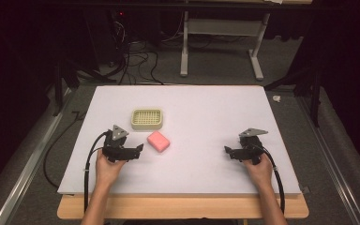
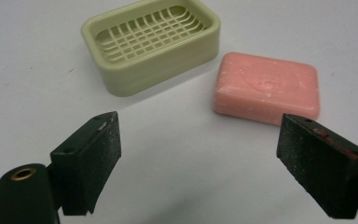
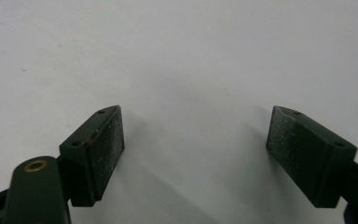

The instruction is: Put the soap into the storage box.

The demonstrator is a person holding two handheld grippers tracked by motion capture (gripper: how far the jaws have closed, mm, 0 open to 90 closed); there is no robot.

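Observation:
A pink bar of soap (image 1: pixel 159 141) lies flat on the white table top (image 1: pixel 206 117), just in front and to the right of a pale green soap dish (image 1: pixel 147 118) with a grid bottom. My left gripper (image 1: pixel 138 151) rests on the table left of the soap, pointing at it, open. In the left gripper view the soap (image 2: pixel 266 87) and the dish (image 2: pixel 151 43) lie beyond the spread jaws, with nothing between them. My right gripper (image 1: pixel 227 152) sits at the table's right side, open, over bare white surface (image 3: pixel 182 56).
The white board lies on a wooden table whose front edge (image 1: pixel 183 208) shows near me. Beyond the table stand a white table frame (image 1: pixel 220 42) and tangled cables (image 1: pixel 131 56) on grey carpet. A small white object (image 1: pixel 276 98) lies on the floor at the right.

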